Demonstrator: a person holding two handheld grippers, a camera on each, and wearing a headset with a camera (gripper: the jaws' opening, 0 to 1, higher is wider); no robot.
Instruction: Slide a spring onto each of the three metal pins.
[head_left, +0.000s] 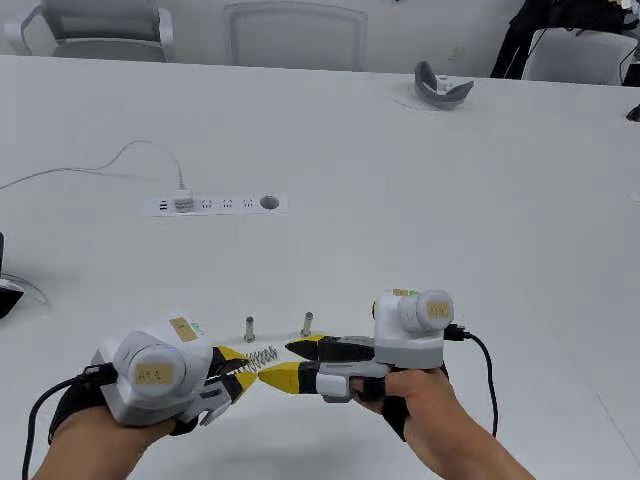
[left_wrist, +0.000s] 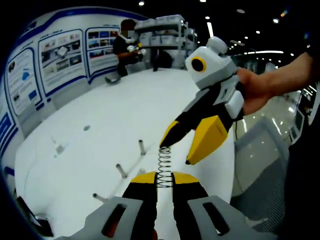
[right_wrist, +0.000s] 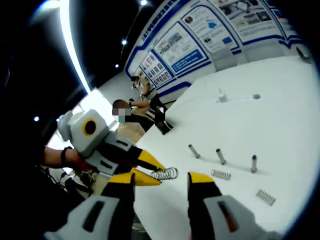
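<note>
My left gripper (head_left: 240, 367) is shut on one end of a small metal spring (head_left: 262, 357), which sticks out toward the right. My right gripper (head_left: 279, 361) is open, its yellow-and-black jaws standing on either side of the spring's free end (left_wrist: 164, 159). Two upright metal pins (head_left: 249, 328) (head_left: 307, 323) stand on the white table just behind the grippers. The right gripper view shows three bare pins in a row (right_wrist: 193, 151) (right_wrist: 220, 156) (right_wrist: 254, 163), with two loose springs (right_wrist: 220, 174) (right_wrist: 265, 196) lying on the table near them.
A white power strip (head_left: 215, 205) with a plugged-in cable lies mid-table. A grey curved object (head_left: 442, 86) rests near the far edge, with chairs (head_left: 295, 35) behind it. People stand at the table's far side (left_wrist: 127, 42).
</note>
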